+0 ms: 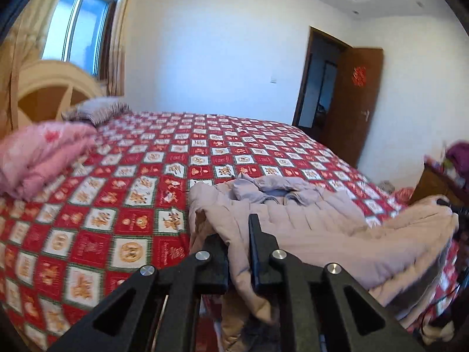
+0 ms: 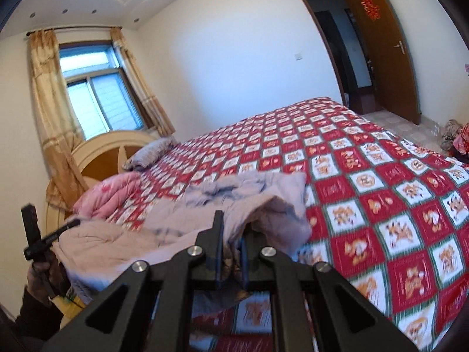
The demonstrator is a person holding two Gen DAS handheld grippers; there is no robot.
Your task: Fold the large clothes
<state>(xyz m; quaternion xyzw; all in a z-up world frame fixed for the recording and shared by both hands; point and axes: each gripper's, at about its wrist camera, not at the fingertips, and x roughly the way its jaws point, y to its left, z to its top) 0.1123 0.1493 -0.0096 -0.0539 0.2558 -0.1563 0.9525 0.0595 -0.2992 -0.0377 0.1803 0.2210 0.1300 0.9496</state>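
A large pale pinkish-beige quilted jacket (image 1: 307, 228) lay spread and rumpled just ahead of the left gripper (image 1: 239, 252), whose fingers pinched a fold of its near edge. Its lilac-grey collar and lining bunched at the far end, beyond the fingertips. The right gripper (image 2: 231, 243) clamped the opposite near edge (image 2: 234, 228), the fabric rising in a fold between and past its fingers.

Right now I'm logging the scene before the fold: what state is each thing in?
Left gripper: shut on jacket edge.
Right gripper: shut on jacket edge.
Jacket: unfolded, rumpled, lifted at near edge.
Door: open.
Curtains: drawn aside.
Pink quilt: bunched.
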